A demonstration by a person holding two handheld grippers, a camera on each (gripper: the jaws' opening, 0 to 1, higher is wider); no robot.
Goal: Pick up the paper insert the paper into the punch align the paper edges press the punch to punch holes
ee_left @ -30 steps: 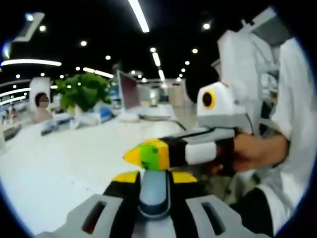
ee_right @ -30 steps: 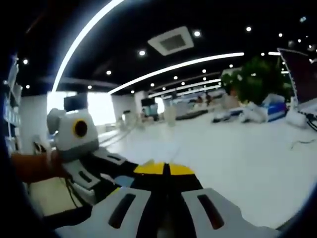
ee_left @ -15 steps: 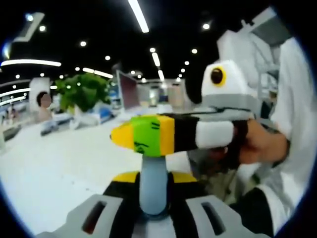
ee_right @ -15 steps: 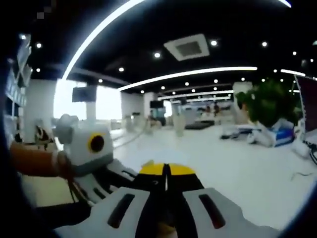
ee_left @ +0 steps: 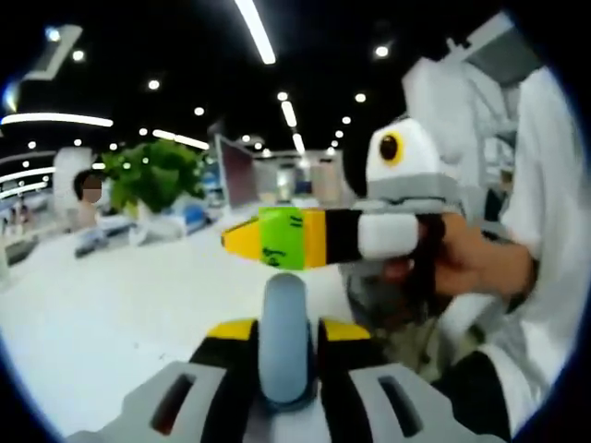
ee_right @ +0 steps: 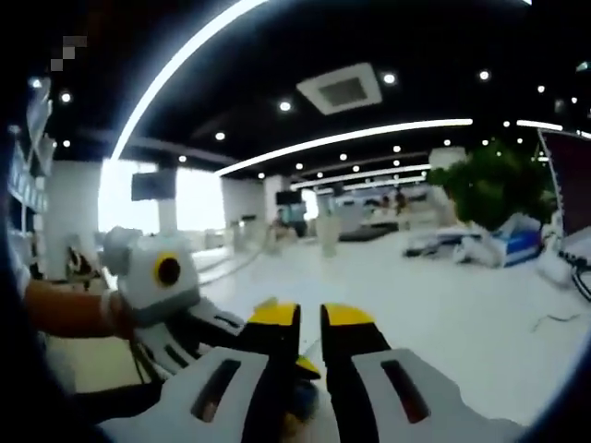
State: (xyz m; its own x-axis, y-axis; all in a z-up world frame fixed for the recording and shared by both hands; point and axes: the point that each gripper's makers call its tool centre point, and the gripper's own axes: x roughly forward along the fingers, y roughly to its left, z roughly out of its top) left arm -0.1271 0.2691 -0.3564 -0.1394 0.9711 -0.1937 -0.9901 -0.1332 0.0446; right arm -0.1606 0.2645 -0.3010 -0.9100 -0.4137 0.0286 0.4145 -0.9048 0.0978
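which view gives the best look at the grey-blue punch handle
The left gripper view: the rounded grey-blue punch handle stands upright, unobstructed, between the left gripper's yellow-tipped jaws. In the right gripper view only a blurred bluish patch, possibly that handle, peeks below the right gripper's slightly parted jaws.

Wide open office under a dark ceiling (ee_right: 277, 37). Long curved light strips (ee_right: 175, 69) and rows of small round spotlights (ee_left: 288, 113) overhead, plus a square air vent (ee_right: 343, 89). Broad white tabletop (ee_left: 102, 305) stretching far back. Leafy green plant (ee_left: 152, 175) at its far side, with an upright monitor (ee_left: 238, 172) just beside it. Bright window area (ee_right: 148, 221) by a white wall (ee_right: 66, 217). White columns and distant desks (ee_right: 369, 221), blurred.
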